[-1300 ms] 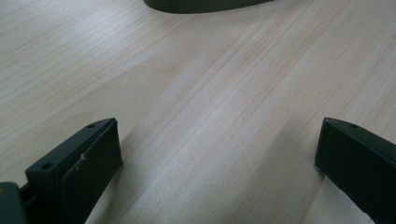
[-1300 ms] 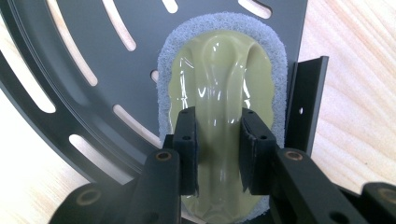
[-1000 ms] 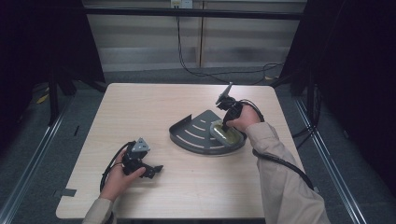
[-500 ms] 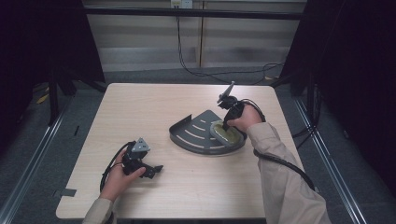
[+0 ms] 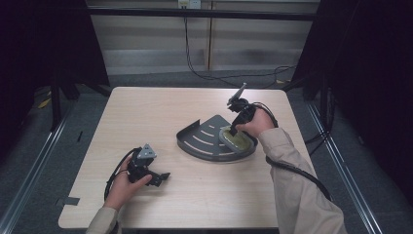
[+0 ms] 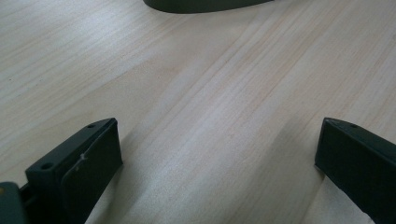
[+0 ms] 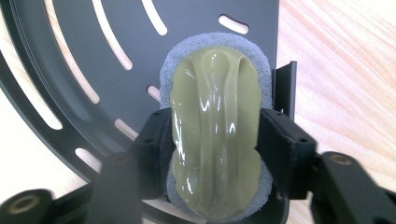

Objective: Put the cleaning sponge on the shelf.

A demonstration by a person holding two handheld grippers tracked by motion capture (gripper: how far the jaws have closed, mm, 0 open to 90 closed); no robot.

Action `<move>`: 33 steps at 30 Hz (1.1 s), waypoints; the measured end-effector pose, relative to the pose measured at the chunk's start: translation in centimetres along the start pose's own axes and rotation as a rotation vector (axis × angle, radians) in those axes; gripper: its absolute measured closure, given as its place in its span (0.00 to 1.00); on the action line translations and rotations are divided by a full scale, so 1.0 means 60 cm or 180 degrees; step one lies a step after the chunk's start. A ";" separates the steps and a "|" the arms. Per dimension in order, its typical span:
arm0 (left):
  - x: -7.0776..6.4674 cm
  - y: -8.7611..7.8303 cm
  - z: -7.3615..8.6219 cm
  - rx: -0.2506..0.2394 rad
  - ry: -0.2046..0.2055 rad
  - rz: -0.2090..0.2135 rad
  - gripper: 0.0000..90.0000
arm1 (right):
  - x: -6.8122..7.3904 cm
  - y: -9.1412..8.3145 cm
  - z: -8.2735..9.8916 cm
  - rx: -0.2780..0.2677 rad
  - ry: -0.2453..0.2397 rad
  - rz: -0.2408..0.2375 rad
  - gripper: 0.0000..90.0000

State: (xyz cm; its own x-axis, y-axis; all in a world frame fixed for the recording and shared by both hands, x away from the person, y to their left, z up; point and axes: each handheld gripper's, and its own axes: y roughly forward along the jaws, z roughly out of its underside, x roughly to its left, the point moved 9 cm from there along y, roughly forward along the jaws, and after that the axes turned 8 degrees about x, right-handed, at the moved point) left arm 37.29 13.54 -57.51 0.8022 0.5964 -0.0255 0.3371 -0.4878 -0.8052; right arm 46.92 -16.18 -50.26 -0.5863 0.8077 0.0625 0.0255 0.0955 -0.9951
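Olive scrubber (image 7: 215,135), seemingly grey-padded, on slotted black tray (image 7: 70,56).

Pale wood table (image 5: 146,117), grey floor (image 5: 29,161), dark curtains (image 5: 44,44), panelled back wall (image 5: 146,39).

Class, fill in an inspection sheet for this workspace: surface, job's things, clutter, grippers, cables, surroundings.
Surface: light wooden table.
Job's things: dark slotted corner rack lying flat on the table; green-topped scrub pad on the rack, at its straight wall.
Clutter: nothing seen.
Grippers: left hand-held gripper low over bare table, jaws wide apart; right hand-held gripper has its jaws against both sides of the pad.
Cables: one trails from each gripper; another hangs down the back wall.
Surroundings: dark curtains at both sides, grey floor, metal rails.
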 end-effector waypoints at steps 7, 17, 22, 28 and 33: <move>0.001 0.000 0.000 0.0005 0.0002 -0.0010 0.00 | 0.001 -0.008 0.000 -0.0063 0.0013 0.0051 0.37; 0.000 0.000 0.000 0.0004 -0.0003 -0.0009 0.00 | 0.002 -0.017 0.011 -0.0136 -0.0015 0.0029 0.31; 0.001 0.000 0.000 -0.0005 0.0011 -0.0015 0.00 | 0.004 -0.024 0.019 -0.0195 -0.0031 0.0014 0.29; 0.001 0.000 0.000 0.0001 0.0002 -0.0010 0.00 | 0.012 -0.030 0.034 -0.0179 -0.0076 -0.0013 0.27; 0.001 0.000 -0.001 -0.0016 0.0007 -0.0016 0.00 | 0.017 -0.036 0.047 -0.0204 -0.0090 -0.0057 0.25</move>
State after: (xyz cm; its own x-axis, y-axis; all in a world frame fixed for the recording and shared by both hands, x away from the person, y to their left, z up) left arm 37.36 13.54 -57.50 0.8016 0.5975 -0.0200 0.3437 -0.4879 -0.8024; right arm 43.98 -17.18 -48.24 -0.6098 0.7888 0.0773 0.0659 0.1476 -0.9868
